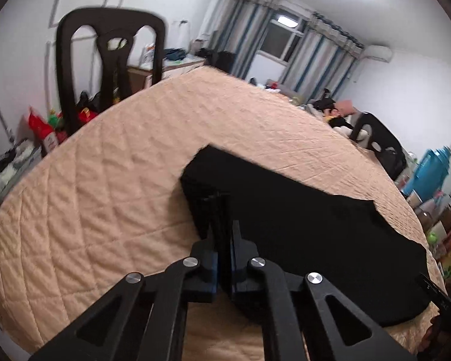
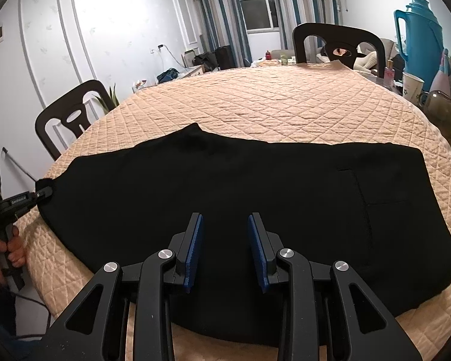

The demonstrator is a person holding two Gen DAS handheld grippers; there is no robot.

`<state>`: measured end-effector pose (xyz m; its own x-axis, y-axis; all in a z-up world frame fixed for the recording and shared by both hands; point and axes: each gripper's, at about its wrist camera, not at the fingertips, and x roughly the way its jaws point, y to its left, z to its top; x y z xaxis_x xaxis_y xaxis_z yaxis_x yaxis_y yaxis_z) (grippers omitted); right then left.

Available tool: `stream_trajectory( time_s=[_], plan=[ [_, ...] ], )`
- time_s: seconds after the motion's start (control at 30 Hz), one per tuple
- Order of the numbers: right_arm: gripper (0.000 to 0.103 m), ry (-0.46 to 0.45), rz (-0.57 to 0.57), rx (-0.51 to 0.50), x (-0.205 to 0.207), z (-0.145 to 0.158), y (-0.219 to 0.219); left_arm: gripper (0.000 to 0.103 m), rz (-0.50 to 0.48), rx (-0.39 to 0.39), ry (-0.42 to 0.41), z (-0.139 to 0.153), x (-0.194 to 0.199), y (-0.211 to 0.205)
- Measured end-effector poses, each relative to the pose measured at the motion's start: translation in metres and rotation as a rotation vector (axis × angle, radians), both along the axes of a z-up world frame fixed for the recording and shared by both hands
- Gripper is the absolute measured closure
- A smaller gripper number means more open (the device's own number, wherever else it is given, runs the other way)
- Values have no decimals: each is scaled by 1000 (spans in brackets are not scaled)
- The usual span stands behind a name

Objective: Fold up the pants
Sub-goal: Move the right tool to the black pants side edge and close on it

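Observation:
Black pants (image 2: 225,180) lie flat across a table with a peach quilted cover (image 2: 255,99), folded in half lengthwise, the pocket end to the right. My left gripper (image 1: 222,219) is shut on the left end of the pants (image 1: 300,225), with a fold of black cloth pinched between its fingers. The right wrist view shows that same left gripper (image 2: 43,191) at the pants' left edge, held by a hand (image 2: 3,249). My right gripper (image 2: 224,225) hangs over the near middle of the pants, open, blue pads apart and nothing between them.
Dark chairs stand around the table: one at the far side (image 2: 336,42), one at the left (image 2: 69,114). A blue thermos (image 2: 418,39), a paper cup (image 2: 412,87) and bottles crowd the table's right edge. Peach cover shows bare beyond the pants.

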<state>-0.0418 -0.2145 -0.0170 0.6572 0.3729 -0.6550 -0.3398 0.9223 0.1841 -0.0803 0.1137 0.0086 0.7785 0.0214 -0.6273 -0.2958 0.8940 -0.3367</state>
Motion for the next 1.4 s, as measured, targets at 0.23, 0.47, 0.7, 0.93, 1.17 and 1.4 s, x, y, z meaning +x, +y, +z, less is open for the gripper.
stream_trajectory(
  time_s=[0.23, 0.47, 0.7, 0.93, 1.17, 1.4],
  plan=[
    [71, 8, 21, 87, -5, 4, -6, 96, -220, 7, -102, 38, 31, -58],
    [71, 29, -10, 181, -10, 3, -24, 96, -550, -33, -131, 45, 67, -164],
    [71, 78, -50, 256, -12, -6, -45, 96, -776, -66, 71, -4, 77, -234],
    [71, 137, 49, 350, 8, -13, -29, 70, -753, -134, -8, 22, 53, -202],
    [71, 245, 135, 367, 38, -28, 8, 69, -507, -84, -44, 23, 54, -137],
    [71, 288, 128, 354, 64, -29, 25, 68, -454, -64, -37, 9, 54, -122]
  ],
)
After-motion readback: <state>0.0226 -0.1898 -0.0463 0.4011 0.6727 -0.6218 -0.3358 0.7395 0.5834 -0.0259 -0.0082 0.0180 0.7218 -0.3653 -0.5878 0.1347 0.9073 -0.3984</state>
